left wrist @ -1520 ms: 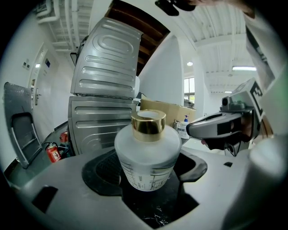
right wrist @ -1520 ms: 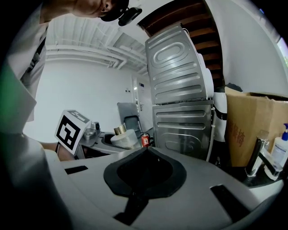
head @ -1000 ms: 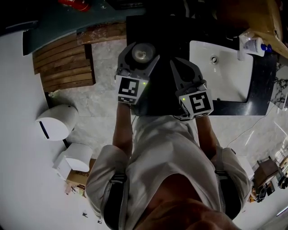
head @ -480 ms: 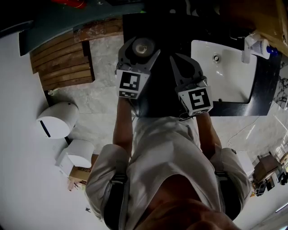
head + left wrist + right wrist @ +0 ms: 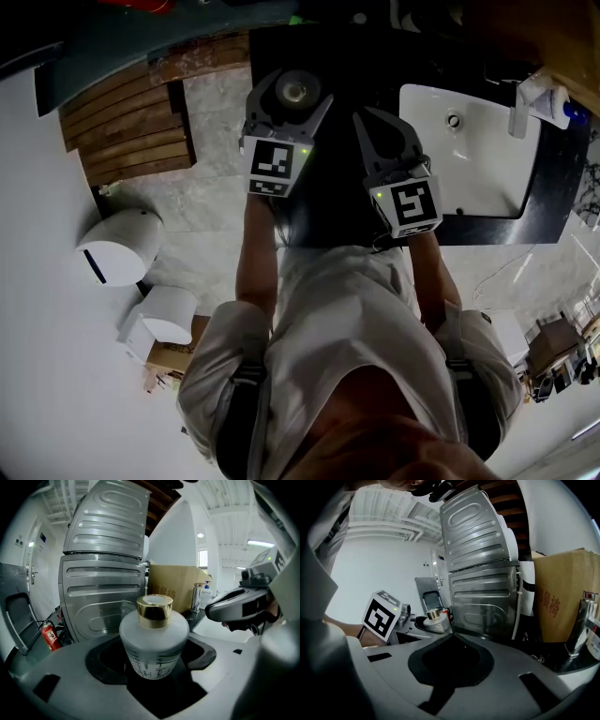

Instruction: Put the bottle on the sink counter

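A frosted white bottle (image 5: 153, 641) with a gold cap sits upright between the jaws of my left gripper (image 5: 154, 667), which is shut on it. From the head view the bottle's cap (image 5: 292, 91) shows inside the left gripper (image 5: 289, 98), held over the dark left end of the sink counter (image 5: 553, 192). My right gripper (image 5: 377, 131) hangs beside it, shut with nothing in it. In the right gripper view its jaws meet at the tips (image 5: 451, 637), and the bottle (image 5: 434, 620) shows to the left beyond them.
A white basin (image 5: 469, 155) is set in the counter to the right, with a pump bottle (image 5: 536, 98) at its far corner. A faucet (image 5: 580, 620) and a cardboard box (image 5: 562, 592) stand there. A ribbed metal panel (image 5: 103, 573), wooden slats (image 5: 122, 122) and a white bin (image 5: 117, 248) are at the left.
Both grippers have drifted a little forward over the dark counter, the left one still carrying the bottle. Neither gripper's state has changed.
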The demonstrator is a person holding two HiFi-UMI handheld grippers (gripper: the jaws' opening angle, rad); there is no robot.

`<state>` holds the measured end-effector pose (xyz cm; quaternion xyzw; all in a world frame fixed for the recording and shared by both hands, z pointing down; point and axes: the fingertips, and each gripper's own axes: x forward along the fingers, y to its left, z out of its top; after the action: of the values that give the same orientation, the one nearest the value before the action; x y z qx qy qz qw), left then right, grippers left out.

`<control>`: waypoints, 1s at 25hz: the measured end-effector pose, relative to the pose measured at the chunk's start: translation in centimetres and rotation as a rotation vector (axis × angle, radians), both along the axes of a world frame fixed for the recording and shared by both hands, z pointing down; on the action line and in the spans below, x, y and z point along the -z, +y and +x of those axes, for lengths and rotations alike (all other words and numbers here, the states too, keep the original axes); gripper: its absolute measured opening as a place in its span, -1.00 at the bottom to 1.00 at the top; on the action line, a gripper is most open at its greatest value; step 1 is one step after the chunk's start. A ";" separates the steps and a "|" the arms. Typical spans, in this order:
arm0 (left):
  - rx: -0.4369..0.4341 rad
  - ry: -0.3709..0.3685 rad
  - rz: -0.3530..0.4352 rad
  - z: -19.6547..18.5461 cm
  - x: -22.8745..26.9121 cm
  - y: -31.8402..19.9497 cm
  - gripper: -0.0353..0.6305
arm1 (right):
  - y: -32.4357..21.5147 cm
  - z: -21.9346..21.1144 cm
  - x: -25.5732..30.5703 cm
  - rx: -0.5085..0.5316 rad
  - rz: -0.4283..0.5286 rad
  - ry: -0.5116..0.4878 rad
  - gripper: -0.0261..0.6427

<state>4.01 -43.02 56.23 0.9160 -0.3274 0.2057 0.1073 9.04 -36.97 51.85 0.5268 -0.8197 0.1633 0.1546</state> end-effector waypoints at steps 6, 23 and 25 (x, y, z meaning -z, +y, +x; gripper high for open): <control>0.009 -0.017 -0.009 0.5 -1.2 -0.7 0.10 | -0.1 0.4 -0.8 0.000 -0.008 -0.006 -0.93; 0.013 -0.073 -0.033 1.4 -3.6 -2.2 0.10 | -0.7 2.1 -2.0 -0.031 -0.034 -0.005 -0.93; 0.012 -0.086 -0.032 1.4 -3.7 -2.3 0.10 | -0.7 2.1 -2.0 -0.032 -0.035 -0.006 -0.93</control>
<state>5.44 -45.30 59.96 0.9025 -0.3337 0.2497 0.1090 11.13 -37.64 53.85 0.5365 -0.8087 0.1818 0.1587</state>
